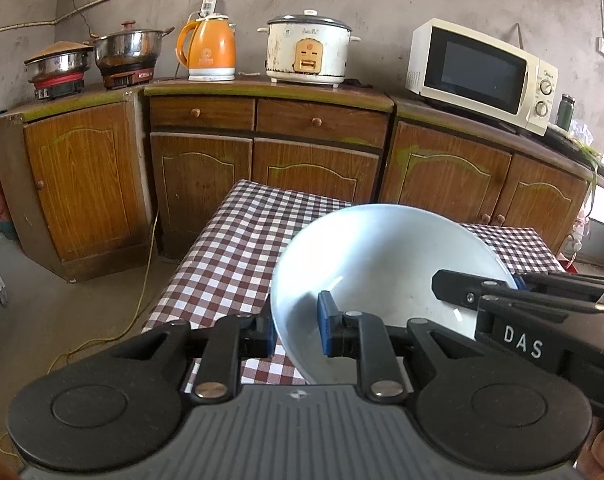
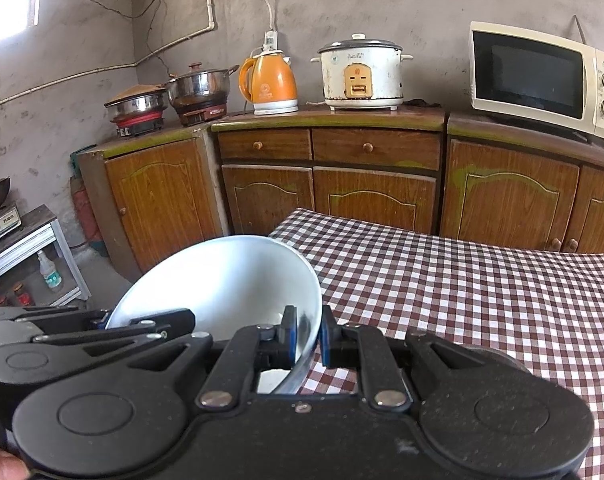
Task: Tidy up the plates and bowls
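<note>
- Far L on the counter: two steel pots (image 1: 98,54) on small burners, the nearer one lidded.
- Orange kettle (image 1: 206,50) next along, just beside a white rice cooker (image 1: 307,50); both stand on the wooden cabinets (image 1: 262,148).
- Cream microwave (image 1: 481,74) at the R end of the counter, w/ a small green bottle (image 1: 565,111) just beside it.
- Checked table (image 1: 230,248) in front of the cabinets, brown and white cloth.
- White bowl (image 1: 381,276) is held up over the table's near L part, tilted, empty inside.
- Left gripper (image 1: 296,330): jaws narrow, clamped on the bowl's L rim, one blue pad inside the wall, one outside.
- Right gripper (image 2: 306,338): jaws narrow too, pinching the bowl's R rim, pad on each side of the wall; in the left wrist view it comes in from the R edge w/ "DAS" on its body.
- So both grippers grip the same bowl at opposite rims, well clear of the counter.
- Right wrist view, far L: a low metal stand (image 2: 30,248) w/ bottles (image 2: 50,274) under it.
</note>
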### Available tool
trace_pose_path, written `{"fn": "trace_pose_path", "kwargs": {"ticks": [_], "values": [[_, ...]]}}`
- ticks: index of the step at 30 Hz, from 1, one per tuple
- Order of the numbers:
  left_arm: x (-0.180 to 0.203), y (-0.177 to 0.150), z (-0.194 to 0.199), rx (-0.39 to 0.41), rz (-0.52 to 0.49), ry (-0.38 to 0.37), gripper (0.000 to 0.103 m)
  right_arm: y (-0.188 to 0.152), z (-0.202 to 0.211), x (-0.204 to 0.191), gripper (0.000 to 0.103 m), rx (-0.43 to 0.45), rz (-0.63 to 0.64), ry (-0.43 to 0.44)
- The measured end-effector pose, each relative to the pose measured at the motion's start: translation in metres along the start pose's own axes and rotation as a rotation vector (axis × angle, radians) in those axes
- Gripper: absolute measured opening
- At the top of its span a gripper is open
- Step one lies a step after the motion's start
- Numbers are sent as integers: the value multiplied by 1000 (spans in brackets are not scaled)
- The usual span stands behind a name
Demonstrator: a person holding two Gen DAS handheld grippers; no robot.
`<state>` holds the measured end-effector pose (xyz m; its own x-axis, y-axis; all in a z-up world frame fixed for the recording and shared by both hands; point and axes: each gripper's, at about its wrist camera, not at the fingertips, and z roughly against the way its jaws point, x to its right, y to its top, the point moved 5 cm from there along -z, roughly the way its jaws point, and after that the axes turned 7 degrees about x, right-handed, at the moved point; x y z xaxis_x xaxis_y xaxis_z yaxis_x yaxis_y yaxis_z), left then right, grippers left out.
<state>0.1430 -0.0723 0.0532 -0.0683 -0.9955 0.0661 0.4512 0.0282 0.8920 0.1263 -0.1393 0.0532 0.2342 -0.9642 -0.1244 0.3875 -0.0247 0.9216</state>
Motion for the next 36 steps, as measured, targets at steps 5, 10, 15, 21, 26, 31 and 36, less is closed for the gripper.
{"fn": "trace_pose_path", "kwargs": {"ticks": [5, 10, 15, 21, 26, 31, 36], "values": [[0, -2, 1, -2, -5, 3, 21, -4, 1, 1, 16, -4, -6, 2], [-1, -6, 2, -7, -7, 2, 21, -7, 1, 1, 16, -10, -9, 7], [-2, -11, 2, -13, -8, 3, 21, -11, 1, 0, 16, -17, -9, 9], [-3, -20, 4, -22, -16, 2, 21, -20, 3, -1, 16, -27, -15, 16], [-7, -30, 5, -39, -8, 4, 21, -31, 2, -4, 16, -44, -13, 23], [-9, -38, 5, -56, -3, 6, 21, -42, 2, -6, 16, -59, -17, 26], [-13, -46, 6, -69, 5, 4, 21, -51, 3, -10, 16, -69, -14, 28]]}}
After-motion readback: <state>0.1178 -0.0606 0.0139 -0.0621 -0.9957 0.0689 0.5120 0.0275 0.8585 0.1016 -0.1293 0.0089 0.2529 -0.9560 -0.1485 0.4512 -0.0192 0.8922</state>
